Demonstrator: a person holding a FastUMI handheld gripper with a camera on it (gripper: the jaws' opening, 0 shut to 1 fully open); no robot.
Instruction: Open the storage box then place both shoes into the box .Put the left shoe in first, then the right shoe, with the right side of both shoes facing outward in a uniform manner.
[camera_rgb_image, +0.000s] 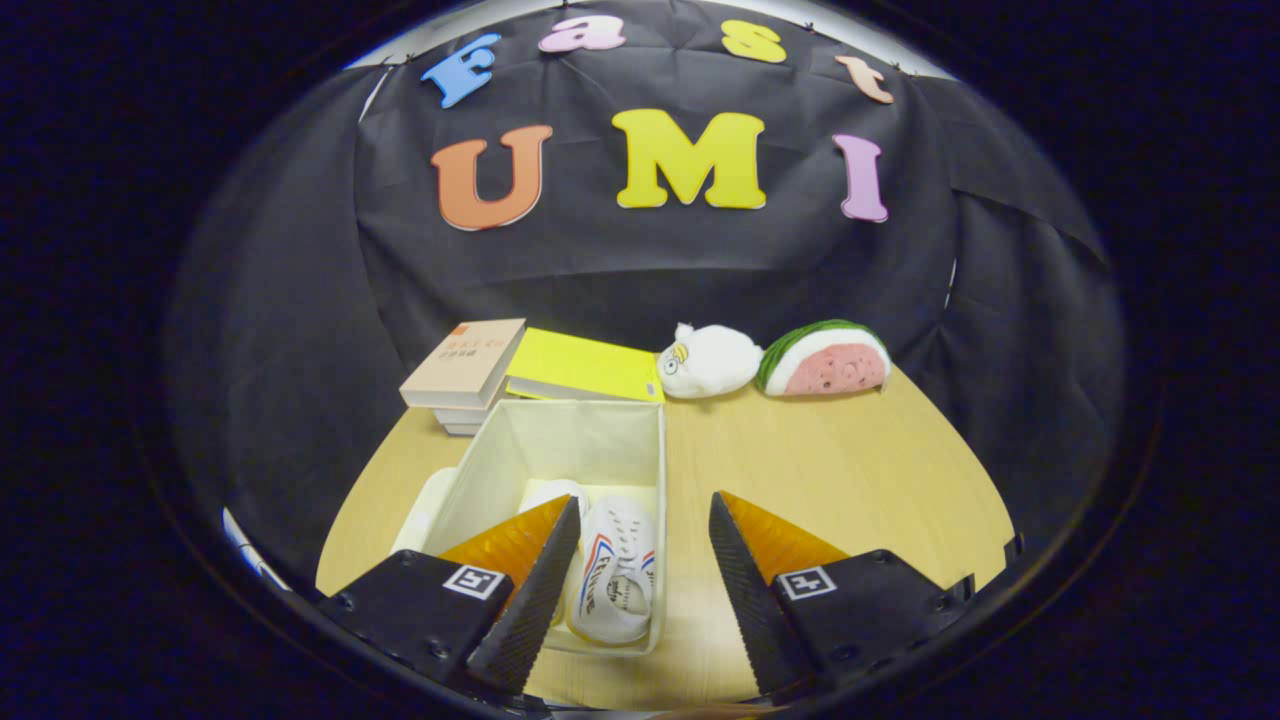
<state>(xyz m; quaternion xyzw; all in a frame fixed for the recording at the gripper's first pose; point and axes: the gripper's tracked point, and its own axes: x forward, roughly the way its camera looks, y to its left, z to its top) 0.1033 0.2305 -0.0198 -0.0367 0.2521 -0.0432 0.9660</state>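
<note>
The pale storage box stands open on the wooden table, just ahead of my fingers. Inside it lie white shoes: one with red and blue side stripes shows plainly between my fingers, and the rounded part of a second one peeks out behind the left finger. My gripper hovers above the box's near end, open, with nothing between its fingers. The left finger hides part of the box's left side. A white lid lies flat beside the box's left wall.
Behind the box sit a stack of books and a yellow book. A white plush toy and a watermelon-slice plush rest at the table's far edge. Bare tabletop stretches to the right of the box.
</note>
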